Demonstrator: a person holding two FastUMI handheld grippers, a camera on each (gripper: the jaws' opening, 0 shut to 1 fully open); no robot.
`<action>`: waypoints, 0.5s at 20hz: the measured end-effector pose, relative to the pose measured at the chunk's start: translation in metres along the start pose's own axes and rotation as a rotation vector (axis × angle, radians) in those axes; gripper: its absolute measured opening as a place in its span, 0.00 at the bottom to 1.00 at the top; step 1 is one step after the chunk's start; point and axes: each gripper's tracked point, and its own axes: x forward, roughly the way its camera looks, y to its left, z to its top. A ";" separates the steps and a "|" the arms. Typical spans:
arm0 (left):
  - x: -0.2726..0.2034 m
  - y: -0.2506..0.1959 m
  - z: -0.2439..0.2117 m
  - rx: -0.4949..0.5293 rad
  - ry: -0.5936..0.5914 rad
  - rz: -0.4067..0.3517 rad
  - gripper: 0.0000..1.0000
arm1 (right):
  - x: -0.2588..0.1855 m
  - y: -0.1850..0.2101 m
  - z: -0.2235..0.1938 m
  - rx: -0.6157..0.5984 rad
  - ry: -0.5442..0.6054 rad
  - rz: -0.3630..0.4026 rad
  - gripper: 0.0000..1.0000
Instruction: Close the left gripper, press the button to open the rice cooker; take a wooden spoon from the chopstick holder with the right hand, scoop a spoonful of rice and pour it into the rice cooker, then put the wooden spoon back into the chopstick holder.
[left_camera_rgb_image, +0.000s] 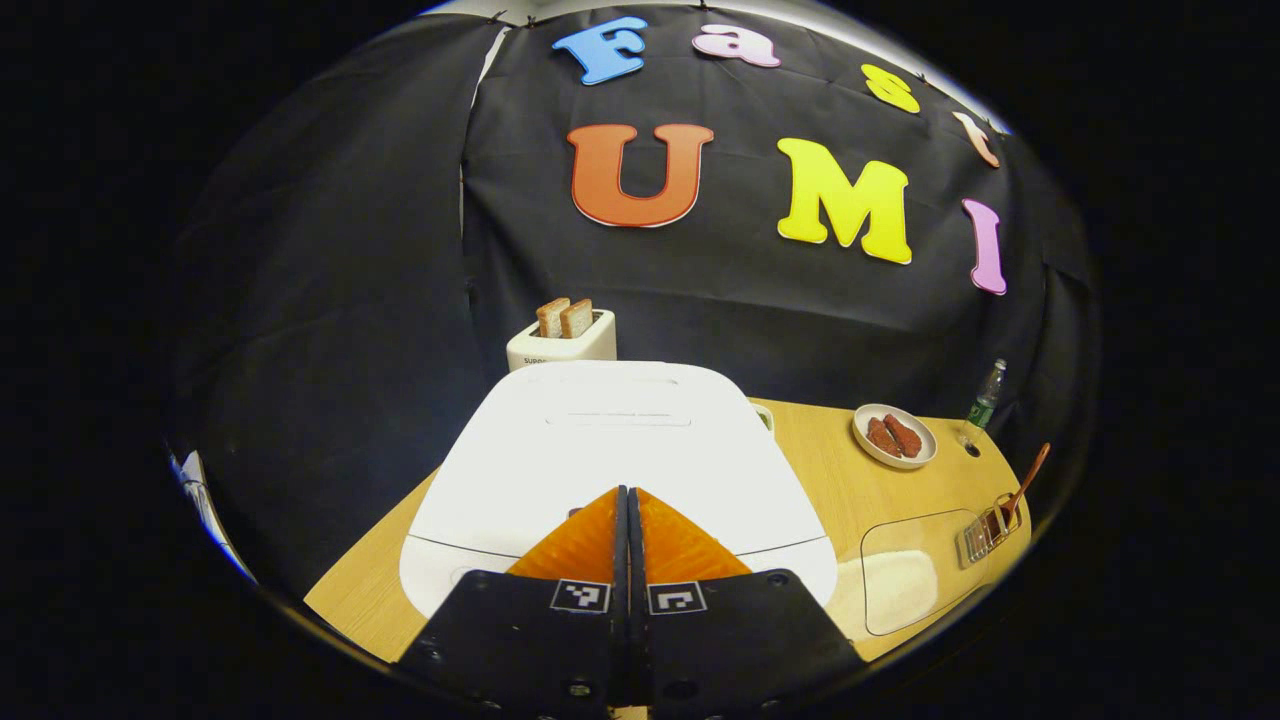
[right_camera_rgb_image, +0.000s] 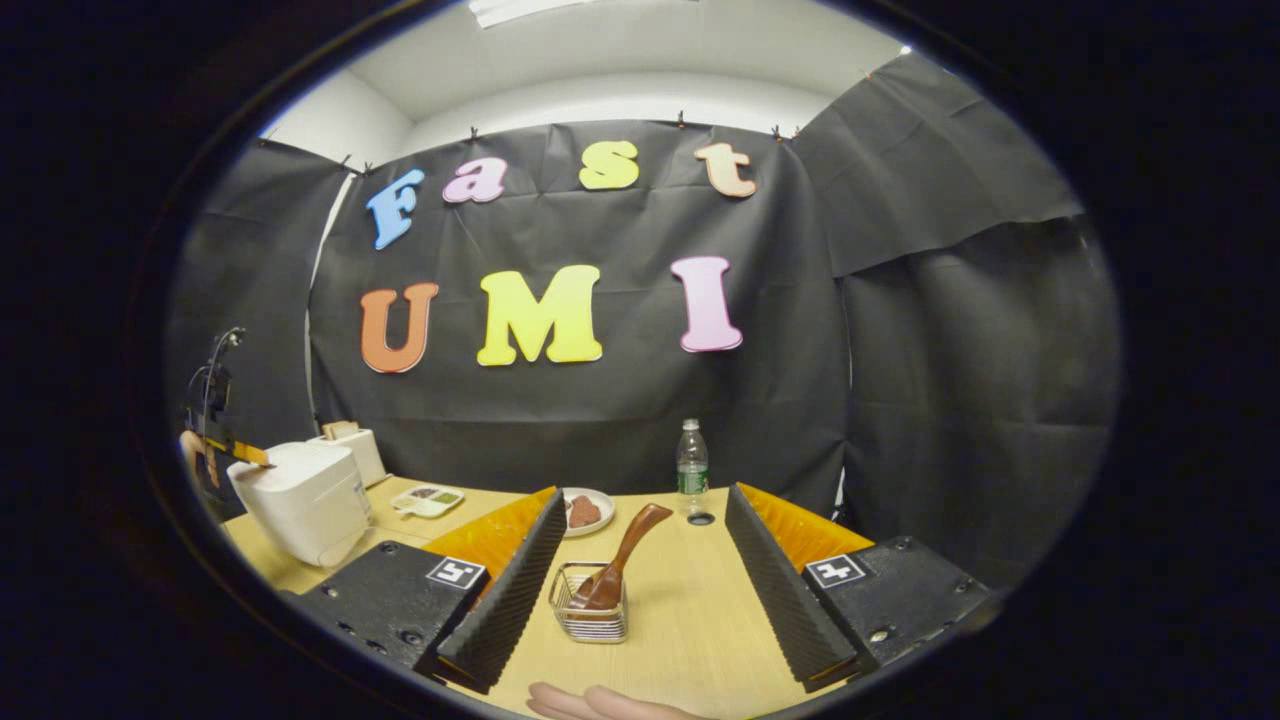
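L gripper (left_camera_rgb_image: 628, 500) clenched, empty, over cooker (left_camera_rgb_image: 610, 450) lid; may miss button. R gripper (right_camera_rgb_image: 640, 560) released, spoon (right_camera_rgb_image: 618, 565) ahead.

We see even, fairly bright light from above, with a ceiling lamp (right_camera_rgb_image: 520, 8) glaring white. Edges bow strongly. Focus stays sharp throughout.
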 end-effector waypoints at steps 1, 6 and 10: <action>0.002 0.000 -0.004 0.002 0.009 0.000 0.00 | 0.000 0.001 -0.004 -0.005 0.004 0.001 1.00; 0.001 0.000 -0.006 0.015 -0.005 -0.006 0.00 | -0.003 0.003 -0.014 -0.004 0.031 0.006 1.00; -0.008 0.002 0.006 0.009 -0.059 -0.005 0.00 | -0.011 0.001 -0.012 -0.013 0.034 0.006 0.98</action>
